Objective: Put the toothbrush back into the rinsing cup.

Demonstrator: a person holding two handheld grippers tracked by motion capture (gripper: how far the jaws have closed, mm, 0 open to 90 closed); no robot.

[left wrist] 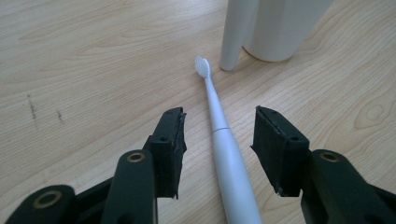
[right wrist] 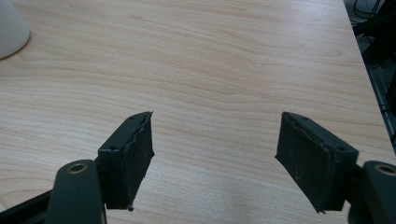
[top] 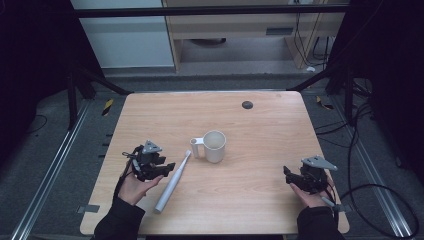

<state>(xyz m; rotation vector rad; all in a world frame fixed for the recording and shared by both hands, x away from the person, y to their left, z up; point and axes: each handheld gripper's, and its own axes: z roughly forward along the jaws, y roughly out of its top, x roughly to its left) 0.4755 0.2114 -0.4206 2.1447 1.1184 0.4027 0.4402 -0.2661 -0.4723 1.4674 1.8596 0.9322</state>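
While the left gripper [left wrist: 218,140] hangs low with its jaws spread, the white toothbrush [left wrist: 224,140] lies on the table [top: 260,125] between them, untouched, bristles pointing away. Just past the bristle head stands the white mug [left wrist: 275,28]. Well off, the right gripper [right wrist: 215,158] gapes wide over bare wood.

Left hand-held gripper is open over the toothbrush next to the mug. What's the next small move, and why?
Probably lower the left hand-held gripper a touch and close it on the toothbrush. Its jaws are open with the handle lying flat on the table between them, not yet touched. The brush head points at the mug, and the right hand-held gripper is open over bare table.
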